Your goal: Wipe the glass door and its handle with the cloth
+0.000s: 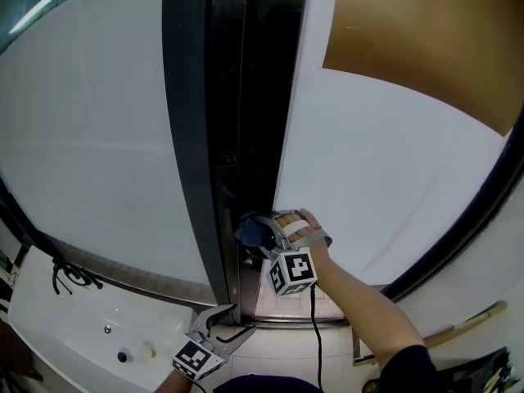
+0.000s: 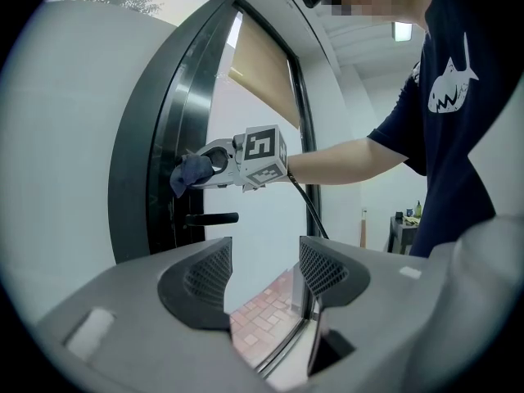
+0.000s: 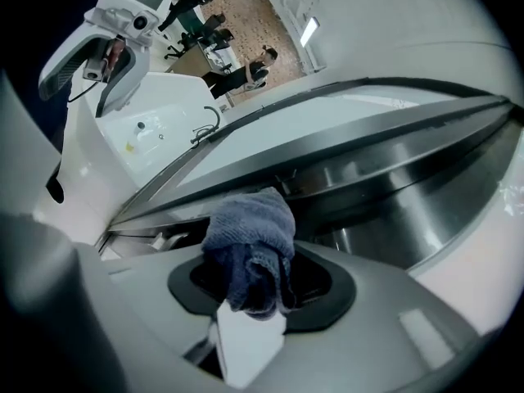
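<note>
The glass door (image 1: 385, 178) has a dark metal frame (image 1: 196, 137) running down the middle of the head view. My right gripper (image 1: 255, 234) is shut on a bunched blue cloth (image 1: 250, 231) and holds it against the dark frame. In the right gripper view the cloth (image 3: 250, 240) bulges out between the jaws of that gripper (image 3: 260, 281). The black lever handle (image 2: 211, 218) sticks out just below the cloth (image 2: 188, 173), apart from it. My left gripper (image 1: 233, 319) hangs low and near me, open and holding nothing; its view shows only floor between its fingers (image 2: 264, 273).
A white basin (image 1: 82, 326) with a black tap lies at the lower left. A brown roller blind (image 1: 426, 47) covers the top right of the glass. A wooden stick (image 1: 458, 326) leans at the lower right. Brick paving (image 2: 266, 301) shows beyond the door.
</note>
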Demonstrator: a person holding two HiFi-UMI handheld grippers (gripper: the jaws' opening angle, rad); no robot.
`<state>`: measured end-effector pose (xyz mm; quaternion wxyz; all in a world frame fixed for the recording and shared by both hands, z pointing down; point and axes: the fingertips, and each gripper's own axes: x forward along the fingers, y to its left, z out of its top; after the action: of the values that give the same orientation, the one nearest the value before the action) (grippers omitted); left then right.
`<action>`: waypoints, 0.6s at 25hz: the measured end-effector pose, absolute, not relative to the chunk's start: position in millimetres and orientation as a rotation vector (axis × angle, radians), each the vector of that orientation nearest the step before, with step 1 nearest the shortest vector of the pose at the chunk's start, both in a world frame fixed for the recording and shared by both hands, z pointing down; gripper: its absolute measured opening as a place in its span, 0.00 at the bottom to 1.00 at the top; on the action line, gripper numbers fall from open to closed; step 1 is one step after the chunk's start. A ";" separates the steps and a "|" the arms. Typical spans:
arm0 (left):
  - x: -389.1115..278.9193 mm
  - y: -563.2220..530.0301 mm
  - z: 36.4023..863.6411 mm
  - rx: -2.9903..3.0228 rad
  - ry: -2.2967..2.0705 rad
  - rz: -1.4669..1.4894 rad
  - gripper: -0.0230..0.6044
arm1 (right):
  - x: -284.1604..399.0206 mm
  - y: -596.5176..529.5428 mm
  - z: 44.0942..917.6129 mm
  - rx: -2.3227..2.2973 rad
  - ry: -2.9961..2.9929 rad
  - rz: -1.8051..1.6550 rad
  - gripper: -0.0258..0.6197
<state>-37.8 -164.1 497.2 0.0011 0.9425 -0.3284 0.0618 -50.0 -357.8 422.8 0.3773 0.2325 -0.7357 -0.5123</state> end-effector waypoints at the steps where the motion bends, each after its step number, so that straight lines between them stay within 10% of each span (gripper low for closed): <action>1: -37.3 -162.6 497.2 2.960 -1.031 0.196 0.44 | -46.0 -358.2 423.4 0.601 -1.872 -1.308 0.29; 15: -34.6 -149.3 498.3 2.978 -1.018 0.210 0.44 | 60.7 -373.1 430.0 0.728 -1.743 -1.164 0.29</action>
<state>-34.6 -149.3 498.3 -0.0062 0.9441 -0.3227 0.0666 60.7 -373.1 430.0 0.4454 0.2939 -0.7033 -0.4696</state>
